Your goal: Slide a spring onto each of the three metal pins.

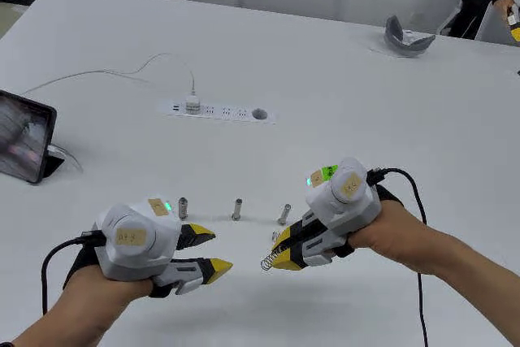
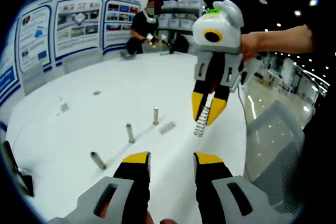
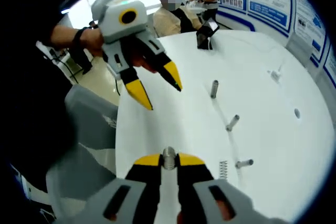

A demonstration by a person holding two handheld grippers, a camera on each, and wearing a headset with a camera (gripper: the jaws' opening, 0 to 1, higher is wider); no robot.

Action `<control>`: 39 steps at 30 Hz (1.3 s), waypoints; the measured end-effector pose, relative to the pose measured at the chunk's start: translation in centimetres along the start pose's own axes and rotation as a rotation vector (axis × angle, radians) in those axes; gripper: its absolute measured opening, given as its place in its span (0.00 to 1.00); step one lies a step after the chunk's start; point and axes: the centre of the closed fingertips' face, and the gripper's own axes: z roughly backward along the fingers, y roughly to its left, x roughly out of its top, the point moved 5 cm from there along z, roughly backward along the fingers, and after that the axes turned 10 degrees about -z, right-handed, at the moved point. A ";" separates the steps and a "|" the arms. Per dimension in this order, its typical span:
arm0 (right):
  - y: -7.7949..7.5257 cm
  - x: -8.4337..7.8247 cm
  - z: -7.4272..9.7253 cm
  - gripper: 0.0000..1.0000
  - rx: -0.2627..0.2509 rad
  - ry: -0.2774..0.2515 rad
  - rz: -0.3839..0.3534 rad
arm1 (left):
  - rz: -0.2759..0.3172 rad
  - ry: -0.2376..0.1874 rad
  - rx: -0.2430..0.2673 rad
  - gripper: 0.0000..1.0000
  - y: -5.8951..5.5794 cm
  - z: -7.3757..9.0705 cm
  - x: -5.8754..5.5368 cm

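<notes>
Above the table (image 1: 341, 103), right hand-held gripper (image 1: 282, 254) pinches a spring (image 1: 268, 259); left hand-held gripper (image 1: 213, 249) gapes empty.

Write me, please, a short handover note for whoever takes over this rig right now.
Left hand-held gripper: open, empty, in front of the pins.
Right hand-held gripper: shut on a spring, which sticks out past its tips.
Three pins stand upright in a row on the table, all bare. A second spring lies flat beside the pin nearest the right hand-held gripper.
Done: one spring picked up.
Left: slide a spring onto each pin.
</notes>
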 end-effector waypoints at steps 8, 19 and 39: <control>-0.9 0.0 -0.6 0.12 -0.031 -0.007 -0.020 | 0.061 0.010 0.056 0.38 0.6 1.0 -1.4; -2.1 0.7 -1.4 0.12 -0.048 0.005 -0.020 | 0.105 0.032 0.105 0.47 1.4 2.3 -3.2; -5.8 2.0 -1.6 0.13 -0.100 0.042 0.029 | 0.146 0.036 0.154 0.62 2.3 3.5 -4.0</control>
